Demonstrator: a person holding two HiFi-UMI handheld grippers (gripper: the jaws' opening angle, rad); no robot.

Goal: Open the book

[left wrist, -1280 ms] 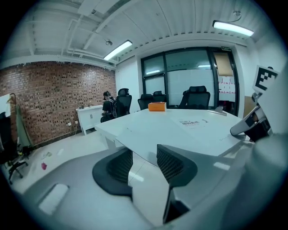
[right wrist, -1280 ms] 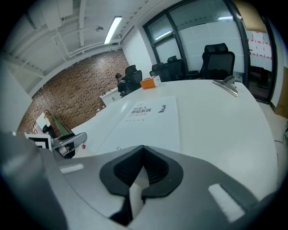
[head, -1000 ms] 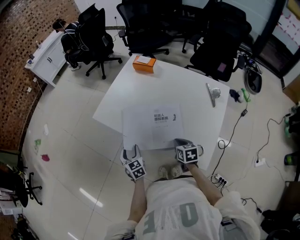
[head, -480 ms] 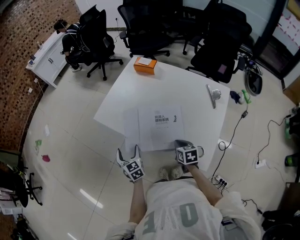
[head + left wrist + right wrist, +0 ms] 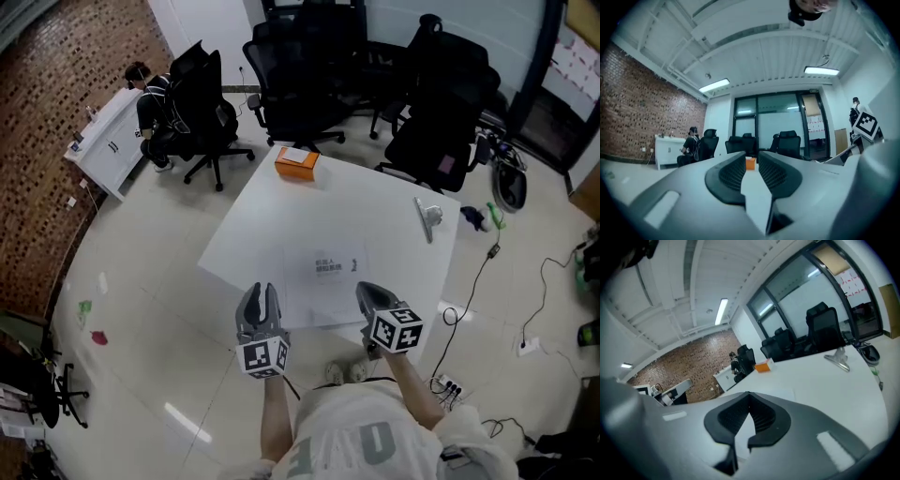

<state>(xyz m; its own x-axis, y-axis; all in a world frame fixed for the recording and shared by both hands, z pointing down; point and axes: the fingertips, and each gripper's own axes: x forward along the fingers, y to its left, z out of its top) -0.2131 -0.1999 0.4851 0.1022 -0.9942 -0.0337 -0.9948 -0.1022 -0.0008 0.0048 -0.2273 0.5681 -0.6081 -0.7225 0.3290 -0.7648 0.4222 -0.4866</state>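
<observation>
1. Left gripper (image 5: 260, 292): one, near left; jaws slightly apart, just closing, empty.
2. Orange box (image 5: 297, 161): one, far edge.
3. Book (image 5: 333, 272): one, flat, near-centre of table (image 5: 375, 202).
4. Right gripper (image 5: 366, 289): one, clenched, empty.

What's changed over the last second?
Both grippers rose from the near edge of the table. The left gripper, empty, has just been closing its jaws; the right gripper stays shut, empty. The book and orange box stay on the table.
</observation>
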